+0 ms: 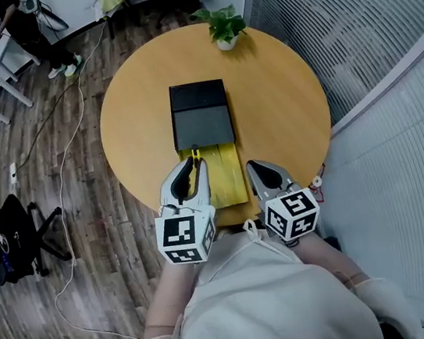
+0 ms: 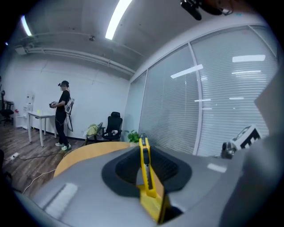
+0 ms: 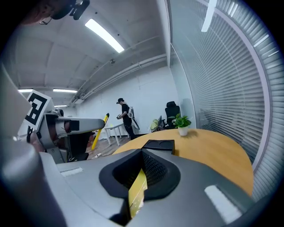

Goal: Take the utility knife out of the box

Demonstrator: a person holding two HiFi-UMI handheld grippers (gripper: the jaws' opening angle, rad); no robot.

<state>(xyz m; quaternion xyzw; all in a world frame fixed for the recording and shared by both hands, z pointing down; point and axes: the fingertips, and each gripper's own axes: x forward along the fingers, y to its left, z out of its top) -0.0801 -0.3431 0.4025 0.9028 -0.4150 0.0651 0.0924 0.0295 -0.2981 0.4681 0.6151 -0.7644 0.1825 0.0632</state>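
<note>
My left tool [image 1: 190, 172] is clamped on the utility knife [image 2: 145, 170]. The pads grip its yellow body, and its long axis runs along the jaws from 6 toward 12 o'clock, with the tip sticking out past the fingertips. I judge the knife is already out of the box [image 1: 201, 115] and held above the tabletop [image 1: 282, 107], since the left gripper view looks out nearly level across the room. The black box lies straight ahead of the knife tip at 12 o'clock, close by. A yellow panel [image 1: 229, 178] reaches from the box back toward me and lies between my two tools. My right tool [image 1: 259, 169] sits at about 3 o'clock from the left one. Its jaws are pressed on a thin yellow sheet seen edge-on, most likely that panel's edge, though I cannot tell for certain. The left hand alone carries the knife, so the next move is probably to swing it toward 9 o'clock, to bare wood clear of box and panel.
</note>
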